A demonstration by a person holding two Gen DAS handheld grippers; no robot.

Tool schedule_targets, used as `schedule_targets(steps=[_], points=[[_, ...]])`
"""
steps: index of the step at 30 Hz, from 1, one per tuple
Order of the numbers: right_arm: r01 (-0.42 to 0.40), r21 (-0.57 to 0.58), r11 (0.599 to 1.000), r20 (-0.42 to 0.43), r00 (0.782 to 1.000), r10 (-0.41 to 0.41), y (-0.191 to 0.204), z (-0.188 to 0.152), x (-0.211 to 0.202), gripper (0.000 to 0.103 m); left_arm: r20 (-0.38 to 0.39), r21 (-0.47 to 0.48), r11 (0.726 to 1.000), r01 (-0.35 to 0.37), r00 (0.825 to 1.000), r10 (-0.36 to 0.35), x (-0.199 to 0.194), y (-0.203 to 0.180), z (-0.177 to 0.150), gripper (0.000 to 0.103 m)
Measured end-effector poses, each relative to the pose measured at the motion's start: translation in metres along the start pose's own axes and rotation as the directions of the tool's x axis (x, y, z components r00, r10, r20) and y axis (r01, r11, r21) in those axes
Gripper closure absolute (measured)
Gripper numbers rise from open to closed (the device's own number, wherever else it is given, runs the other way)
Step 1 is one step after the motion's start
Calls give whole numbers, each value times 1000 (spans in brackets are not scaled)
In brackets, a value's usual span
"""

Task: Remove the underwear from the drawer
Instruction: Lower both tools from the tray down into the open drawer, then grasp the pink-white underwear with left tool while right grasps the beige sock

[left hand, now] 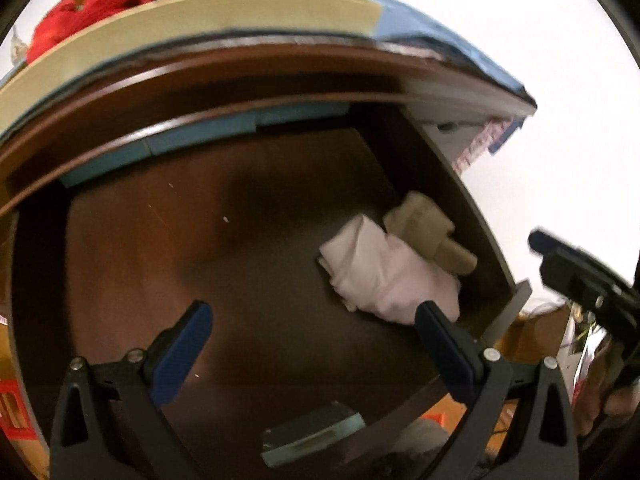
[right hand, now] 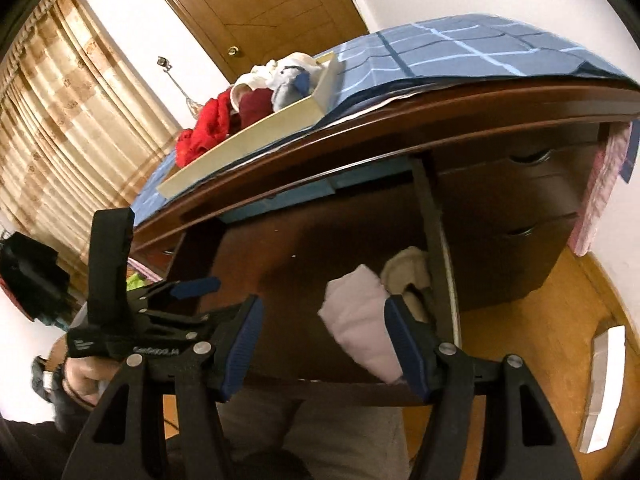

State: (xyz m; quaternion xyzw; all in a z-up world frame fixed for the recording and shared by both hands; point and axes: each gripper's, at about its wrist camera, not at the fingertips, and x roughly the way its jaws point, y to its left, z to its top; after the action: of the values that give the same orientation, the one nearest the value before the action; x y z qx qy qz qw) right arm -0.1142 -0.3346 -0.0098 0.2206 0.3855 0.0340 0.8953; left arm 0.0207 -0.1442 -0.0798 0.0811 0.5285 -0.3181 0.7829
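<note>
The drawer (left hand: 120,264) is sitting pulled out with loads of bare brown floor, and the white underwear (left hand: 384,276), folded soft and rumpled, is lying against its right wall beside a beige piece (left hand: 430,240). Both the left gripper (left hand: 312,316) and right gripper (right hand: 320,320) are hanging spread wide over it, gripping nothing. Writing on the left gripper's body is looking too blurry to read.

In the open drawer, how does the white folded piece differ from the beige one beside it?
The white piece is pale white and smooth; the beige piece is tan and looks thicker. The white piece lies nearer the drawer's front, the beige piece behind it against the drawer side wall. The white piece looks larger. Both are folded cloth, touching, near the same side wall.
</note>
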Motion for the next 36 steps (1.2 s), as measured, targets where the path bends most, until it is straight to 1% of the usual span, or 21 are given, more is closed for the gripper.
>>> schedule_targets(steps=[2,5,7,9,11,13,14,15,16,17,18,19,21,22,24,27,29,31,33,36], points=[[38,-26,999,22,999,-38,0,-2,-2,38,-9,18,1000,-19,1000,19,5,-7,0,1],[119,-71,990,66,991,-114,-2,-2,-4,38,-25,74,996,-53,998,55,14,-23,5,1],[135,-82,987,80,988,-128,-5,-1,-5,38,-39,144,985,-91,995,97,23,-35,11,1],[148,-94,985,85,987,-140,-8,2,-4,38,-58,230,966,-115,990,132,34,-46,19,2],[167,-112,980,84,984,-158,-11,4,-3,38,-91,290,950,-113,985,145,45,-52,28,2],[168,-115,979,83,984,-159,-14,6,-1,39,-124,315,945,-90,983,135,55,-53,35,6],[161,-112,981,81,985,-152,-17,7,-1,42,-151,322,945,-63,982,116,61,-53,38,9],[153,-107,982,79,986,-145,-20,8,0,44,-191,323,946,-38,976,104,70,-53,40,11],[146,-103,984,75,988,-138,-24,9,1,44,-225,318,948,-21,970,97,78,-52,42,17],[143,-101,985,74,988,-136,-25,10,2,44,-247,314,949,-8,965,89,83,-53,42,21],[138,-98,985,72,989,-132,-27,10,4,44,-276,312,950,14,958,76,90,-53,42,22],[133,-95,986,70,989,-127,-28,11,6,44,-296,315,949,31,953,67,95,-54,42,24],[122,-88,989,63,991,-117,-31,13,9,44,-324,322,945,59,945,52,102,-57,42,34],[118,-85,989,61,992,-113,-32,14,11,44,-331,319,945,71,943,41,103,-57,43,40],[115,-86,990,55,992,-110,-34,15,14,44,-338,333,940,77,940,42,105,-60,44,41],[125,-97,987,39,992,-122,-34,17,20,44,-348,357,929,98,937,35,110,-65,47,49],[132,-108,985,31,991,-129,-33,18,24,44,-345,380,916,128,938,12,110,-69,49,65],[138,-112,984,25,990,-136,-33,19,27,45,-345,396,907,146,939,-1,108,-70,50,71],[139,-115,984,14,990,-139,-32,20,30,51,-338,407,901,152,941,-6,105,-68,49,73],[147,-129,981,-3,989,-149,-29,21,34,52,-326,402,905,139,945,0,100,-55,48,74]])
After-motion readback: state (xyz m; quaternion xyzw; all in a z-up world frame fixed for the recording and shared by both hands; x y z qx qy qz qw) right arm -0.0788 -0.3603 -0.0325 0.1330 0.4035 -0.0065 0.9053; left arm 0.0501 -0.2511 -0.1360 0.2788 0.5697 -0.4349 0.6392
